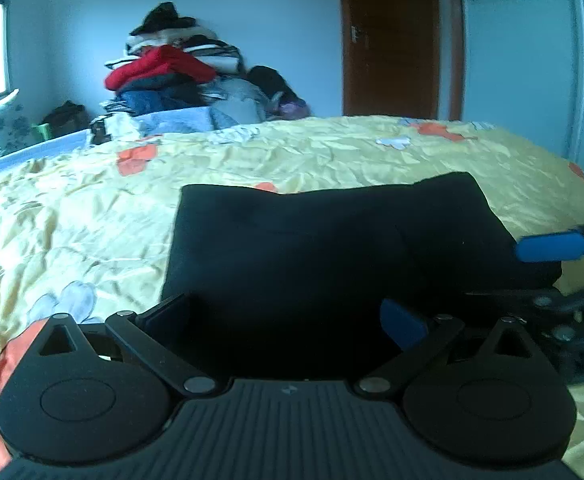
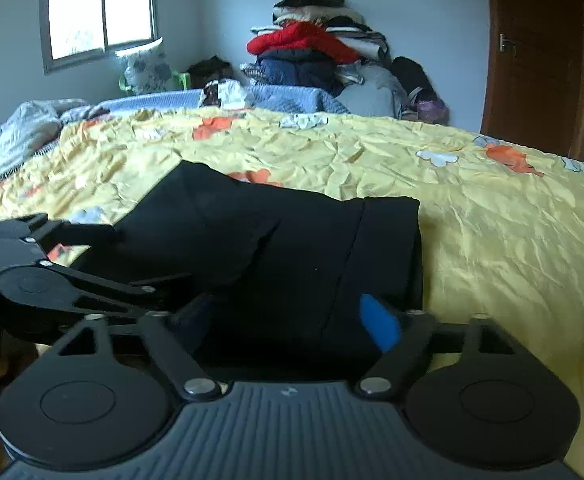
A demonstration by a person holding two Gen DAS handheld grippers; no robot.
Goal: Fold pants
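Here, folded black pants (image 1: 324, 248) lie on a yellow bedspread (image 1: 332, 152) (clothes heap (image 1: 172, 68) behind), both hand-held grippers gaping wide.

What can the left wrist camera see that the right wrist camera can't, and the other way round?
Left wrist only: the white wardrobe with dotted pattern and the right tongs entering from the side. Right wrist only: the whole window, a grey blanket and the left tongs. Both: black pants folded on the yellow bedspread, the clothes pile, the brown door.
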